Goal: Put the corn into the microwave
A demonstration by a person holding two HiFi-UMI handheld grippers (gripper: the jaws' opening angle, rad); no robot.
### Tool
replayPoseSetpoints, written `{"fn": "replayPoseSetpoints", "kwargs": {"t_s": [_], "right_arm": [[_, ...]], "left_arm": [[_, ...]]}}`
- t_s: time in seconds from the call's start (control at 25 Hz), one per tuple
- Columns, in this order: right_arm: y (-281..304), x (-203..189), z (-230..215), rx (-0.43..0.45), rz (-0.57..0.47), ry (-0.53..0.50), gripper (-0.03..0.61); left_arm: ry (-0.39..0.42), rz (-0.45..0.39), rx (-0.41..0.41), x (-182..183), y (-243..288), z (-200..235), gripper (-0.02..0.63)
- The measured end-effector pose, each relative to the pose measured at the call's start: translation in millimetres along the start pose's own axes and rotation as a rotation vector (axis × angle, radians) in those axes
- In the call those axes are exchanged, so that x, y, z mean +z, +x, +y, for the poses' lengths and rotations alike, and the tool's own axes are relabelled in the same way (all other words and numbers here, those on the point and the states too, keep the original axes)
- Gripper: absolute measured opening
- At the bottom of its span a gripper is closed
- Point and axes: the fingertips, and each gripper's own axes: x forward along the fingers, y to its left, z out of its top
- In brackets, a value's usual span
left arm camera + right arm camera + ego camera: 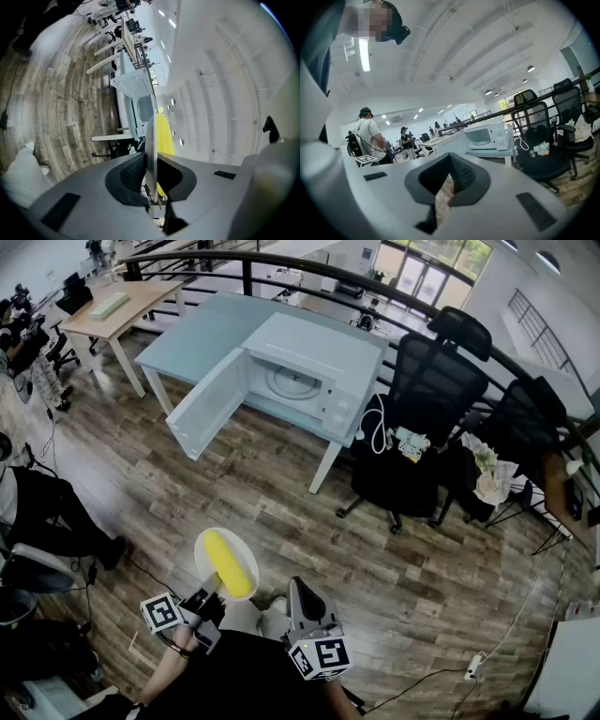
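Observation:
A yellow corn cob [229, 563] lies on a small white plate [201, 564] held low in the head view, well short of the microwave. My left gripper [208, 601] is shut on the plate's near rim. In the left gripper view the plate [151, 150] shows edge-on between the jaws, with the corn [165, 136] on its right side. The white microwave [314, 367] stands on a light blue table [197, 334], its door [208, 404] swung wide open and the turntable visible. My right gripper [302, 592] hangs beside the plate, shut and empty [450, 158]. It faces the microwave [485, 136].
Two black office chairs [422, 409] stand right of the table, with a white cable over one. A wooden desk [117, 310] is far left. A seated person [47, 512] is at the left. A power strip [473, 667] and cord lie on the wood floor.

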Motion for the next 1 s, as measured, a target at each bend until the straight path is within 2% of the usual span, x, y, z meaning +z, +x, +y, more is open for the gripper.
{"fn": "replayPoseSetpoints", "kwargs": {"t_s": [0.16,0.44,0.68,0.84,1.0], "right_arm": [[-7.0,-3.6,-8.5,0.012,0.01,-0.007,0.008],[-11.1,-3.7,-10.3,-0.008,0.009,-0.005,0.008],[7.3,-0.5,8.6,0.004,0.014,-0.012,0.008],[18.0,0.4,23.1,0.007,0.012,0.003,0.008],[21.4,-5.6,32.0,-0.005,0.015,-0.012,0.008]], "left_arm": [[-0.023,-0.014,-0.003,-13.4,4.4,2.7,0.035],[-0.001,0.013,-0.02,-16.1,8.1,-2.8,0.035],[0.03,0.044,-0.012,0.1,1.9,-4.3,0.035],[-0.003,0.037,-0.008,11.7,-1.3,-1.1,0.035],[-0.003,0.043,-0.022,20.5,0.0,3.0,0.035]]}}
